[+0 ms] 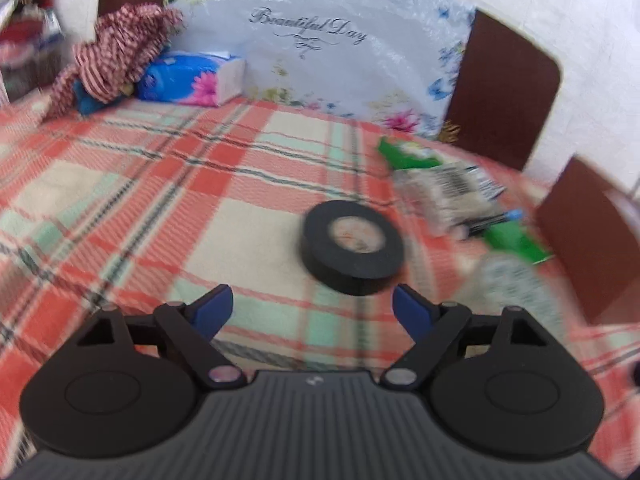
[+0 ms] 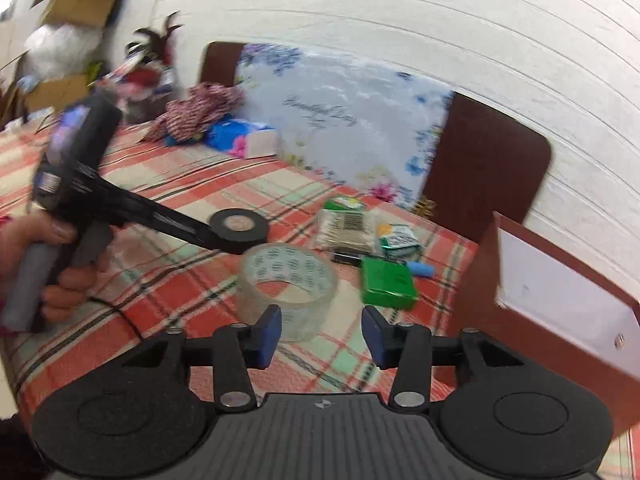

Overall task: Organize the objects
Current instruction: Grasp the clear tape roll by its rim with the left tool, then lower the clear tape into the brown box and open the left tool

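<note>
Your left gripper (image 1: 312, 312) stands wide open and empty; the flat black roll of tape (image 1: 353, 246) lies just ahead, slightly right. Your right gripper (image 2: 322, 334), part open, holds nothing, the clear tape roll (image 2: 286, 286) just ahead-left.

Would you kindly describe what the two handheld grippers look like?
Both grippers, left and right, are black, with a ribbed grey body, two round black discs, silver pivot screws and blue pads on the fingers. Seen from the right wrist, the left one has a grey pistol handle and a black cable.
</note>
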`<state>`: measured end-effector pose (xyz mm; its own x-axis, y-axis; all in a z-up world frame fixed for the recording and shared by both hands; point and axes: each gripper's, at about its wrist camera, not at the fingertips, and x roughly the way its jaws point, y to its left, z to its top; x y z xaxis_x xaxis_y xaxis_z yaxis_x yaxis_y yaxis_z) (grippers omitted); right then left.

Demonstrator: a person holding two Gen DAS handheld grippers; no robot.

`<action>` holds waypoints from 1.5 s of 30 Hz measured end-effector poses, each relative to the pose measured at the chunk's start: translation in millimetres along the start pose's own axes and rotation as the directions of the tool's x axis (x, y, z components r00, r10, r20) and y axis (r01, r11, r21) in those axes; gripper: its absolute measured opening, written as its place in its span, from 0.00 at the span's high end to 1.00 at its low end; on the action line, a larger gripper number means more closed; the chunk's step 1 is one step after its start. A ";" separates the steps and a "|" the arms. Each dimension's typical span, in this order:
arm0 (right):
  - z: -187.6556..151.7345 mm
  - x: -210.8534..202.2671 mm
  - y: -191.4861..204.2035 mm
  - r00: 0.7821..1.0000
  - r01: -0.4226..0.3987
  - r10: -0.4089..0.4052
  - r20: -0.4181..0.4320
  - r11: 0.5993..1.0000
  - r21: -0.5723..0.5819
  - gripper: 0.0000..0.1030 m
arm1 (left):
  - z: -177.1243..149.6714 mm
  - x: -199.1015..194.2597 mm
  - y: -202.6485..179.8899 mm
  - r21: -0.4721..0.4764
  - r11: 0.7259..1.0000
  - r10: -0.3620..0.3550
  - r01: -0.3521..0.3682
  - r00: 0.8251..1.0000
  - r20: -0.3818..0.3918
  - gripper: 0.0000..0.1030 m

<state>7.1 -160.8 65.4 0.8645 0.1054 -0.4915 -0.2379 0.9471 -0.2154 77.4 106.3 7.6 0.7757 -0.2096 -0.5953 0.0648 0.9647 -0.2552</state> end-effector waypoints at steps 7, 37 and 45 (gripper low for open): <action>-22.5 48.1 0.0 0.998 -0.065 0.066 -0.011 0.997 0.052 0.17 | 23.3 -9.8 -68.3 0.081 0.988 -0.123 0.129 0.989 -0.078 0.18; -3.6 37.7 -161.8 0.917 0.356 -0.374 0.135 0.923 0.144 0.21 | 83.2 35.6 -332.3 0.424 0.849 -0.305 0.315 0.948 -0.094 0.81; -18.9 65.9 -187.3 0.914 0.386 -0.402 0.058 0.903 0.186 0.17 | 80.4 83.1 -357.8 0.429 0.860 -0.241 0.276 0.961 -0.134 0.76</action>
<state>100.2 -337.1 57.4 0.9111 -0.2674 -0.3137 0.2013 0.9528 -0.2275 169.2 -243.5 110.8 0.6460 -0.4554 -0.6126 0.5386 0.8407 -0.0571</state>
